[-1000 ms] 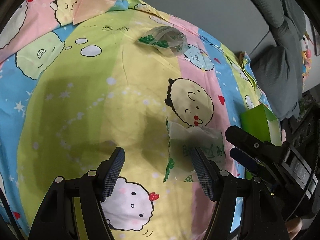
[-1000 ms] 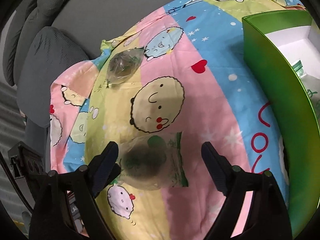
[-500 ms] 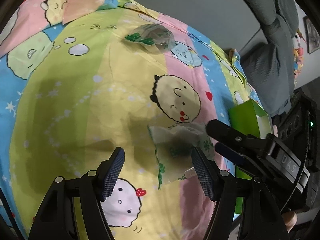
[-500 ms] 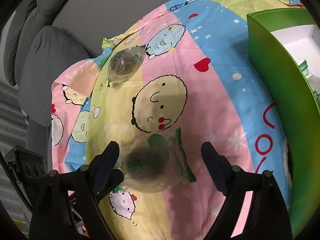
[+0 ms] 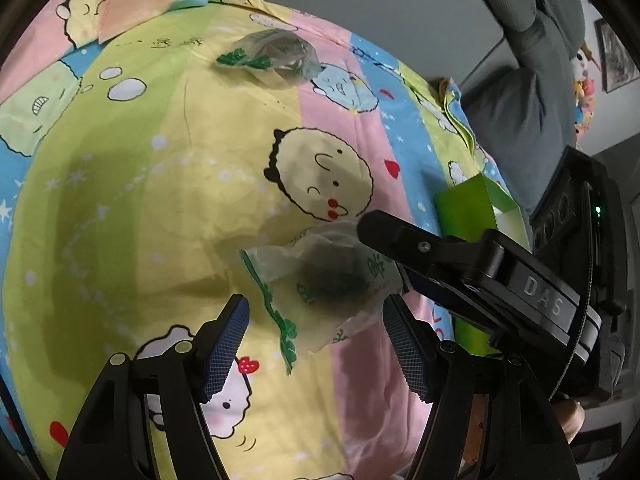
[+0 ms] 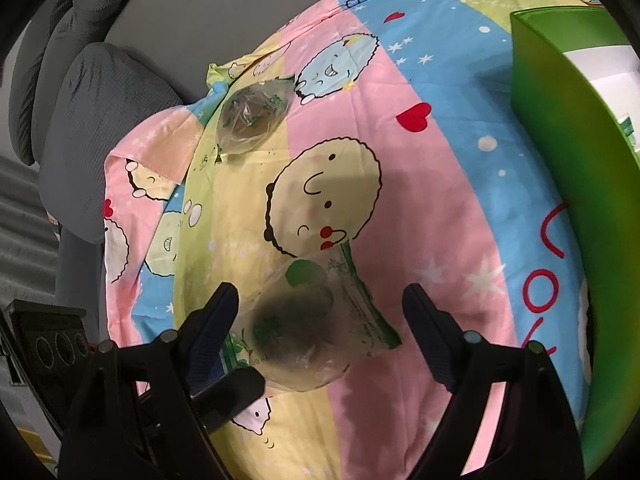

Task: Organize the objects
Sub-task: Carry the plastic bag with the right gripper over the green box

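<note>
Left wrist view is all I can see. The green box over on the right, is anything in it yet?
Observer: Yes. The right wrist view looks into the green box: its inside is white, and what looks like a green-printed packet shows at the frame edge.
Operator: I see only one finger of the right tongs. Are they shut on the near bag?
Observer: No. The right tongs stand wide, with the near bag between the fingers and a clear gap on its box side.
Operator: Anything between the bag and the box?
Observer: Only the cloth, with red letters printed beside the box.
</note>
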Action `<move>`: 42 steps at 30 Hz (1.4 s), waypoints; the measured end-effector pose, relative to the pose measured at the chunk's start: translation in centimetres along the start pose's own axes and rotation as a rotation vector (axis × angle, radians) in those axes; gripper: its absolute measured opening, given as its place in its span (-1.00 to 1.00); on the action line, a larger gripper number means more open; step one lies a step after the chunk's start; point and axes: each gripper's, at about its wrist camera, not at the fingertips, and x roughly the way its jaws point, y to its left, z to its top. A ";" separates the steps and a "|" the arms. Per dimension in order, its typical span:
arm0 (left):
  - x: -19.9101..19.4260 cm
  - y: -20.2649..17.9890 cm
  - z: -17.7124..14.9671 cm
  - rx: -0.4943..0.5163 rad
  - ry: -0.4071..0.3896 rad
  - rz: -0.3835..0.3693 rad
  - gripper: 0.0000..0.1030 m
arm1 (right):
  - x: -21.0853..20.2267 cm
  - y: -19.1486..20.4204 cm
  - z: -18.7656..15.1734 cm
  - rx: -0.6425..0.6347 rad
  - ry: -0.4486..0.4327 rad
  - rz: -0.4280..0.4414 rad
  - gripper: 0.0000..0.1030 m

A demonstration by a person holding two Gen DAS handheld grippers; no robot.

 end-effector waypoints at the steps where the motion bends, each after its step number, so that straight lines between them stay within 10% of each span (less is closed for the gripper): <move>1: 0.0 0.0 -0.1 0.002 0.002 -0.008 0.35 | 0.1 0.0 0.0 -0.002 0.002 -0.005 0.64; 20: 1.8 -2.3 -0.6 0.106 -0.024 0.053 0.02 | 0.5 0.6 -0.3 -0.060 -0.016 -0.018 0.00; 42: -1.1 -8.6 -1.4 0.288 -0.188 -0.037 0.02 | -7.9 0.3 -1.4 -0.071 -0.282 -0.013 -0.02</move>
